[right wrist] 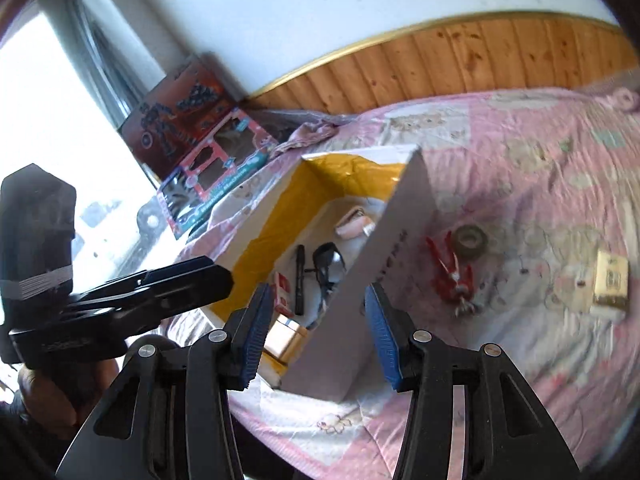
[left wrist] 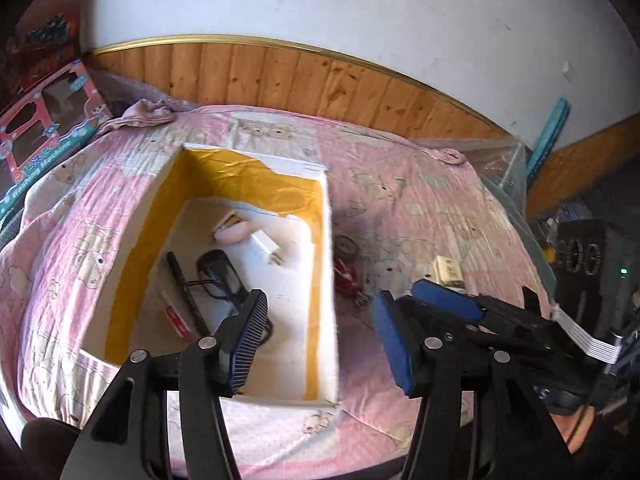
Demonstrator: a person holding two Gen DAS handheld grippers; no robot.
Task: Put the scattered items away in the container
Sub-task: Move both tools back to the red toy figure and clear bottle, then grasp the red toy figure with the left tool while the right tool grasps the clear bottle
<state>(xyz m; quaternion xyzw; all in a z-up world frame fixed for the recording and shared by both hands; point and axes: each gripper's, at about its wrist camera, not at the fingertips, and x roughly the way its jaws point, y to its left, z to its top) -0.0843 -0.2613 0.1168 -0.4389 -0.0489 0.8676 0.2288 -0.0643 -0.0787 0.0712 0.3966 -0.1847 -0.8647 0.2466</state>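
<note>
The right wrist view is showing a gold box (right wrist: 286,340) at the container's (right wrist: 360,320) near corner, hidden from the left wrist view. Left gripper (left wrist: 320,340) is hanging wide open over the container's right wall, holding nothing. Right gripper (right wrist: 316,336) is gaping wide and empty. Red pliers (right wrist: 452,276), tape roll (right wrist: 472,242) and a tan card (right wrist: 610,284) are lying on the quilt (right wrist: 520,160), right of centre.
</note>
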